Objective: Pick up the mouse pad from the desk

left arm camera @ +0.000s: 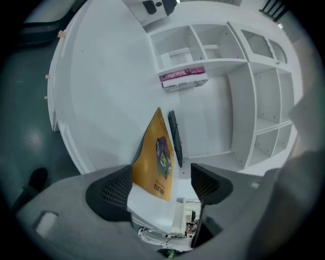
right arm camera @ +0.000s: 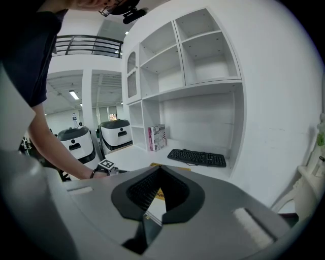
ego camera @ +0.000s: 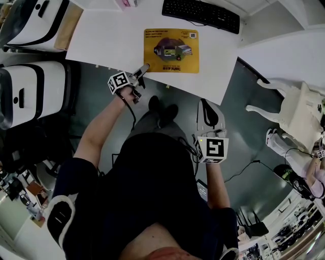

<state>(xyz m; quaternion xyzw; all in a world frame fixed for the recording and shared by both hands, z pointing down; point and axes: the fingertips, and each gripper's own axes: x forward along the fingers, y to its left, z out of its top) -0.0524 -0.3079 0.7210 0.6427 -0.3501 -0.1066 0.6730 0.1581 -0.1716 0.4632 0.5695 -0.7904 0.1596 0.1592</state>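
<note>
The yellow mouse pad (ego camera: 171,51) with a printed picture lies flat on the white desk (ego camera: 106,40), just in front of the black keyboard (ego camera: 200,14). My left gripper (ego camera: 144,68) reaches the desk's front edge at the pad's near left corner. In the left gripper view its jaws (left arm camera: 161,185) stand open and rolled on their side, the pad's (left arm camera: 155,157) near corner and the desk edge between them, neither pad pressing on it. My right gripper (ego camera: 206,104) hangs back over the floor beside my body, its jaws (right arm camera: 158,175) shut on nothing.
A pink and white box (left arm camera: 183,79) stands at the back below white shelves (left arm camera: 254,86). Two white robot bases (ego camera: 30,91) stand left of the desk. A white chair (ego camera: 289,109) is at the right, and a person's shoes (ego camera: 162,109) stand below the desk edge.
</note>
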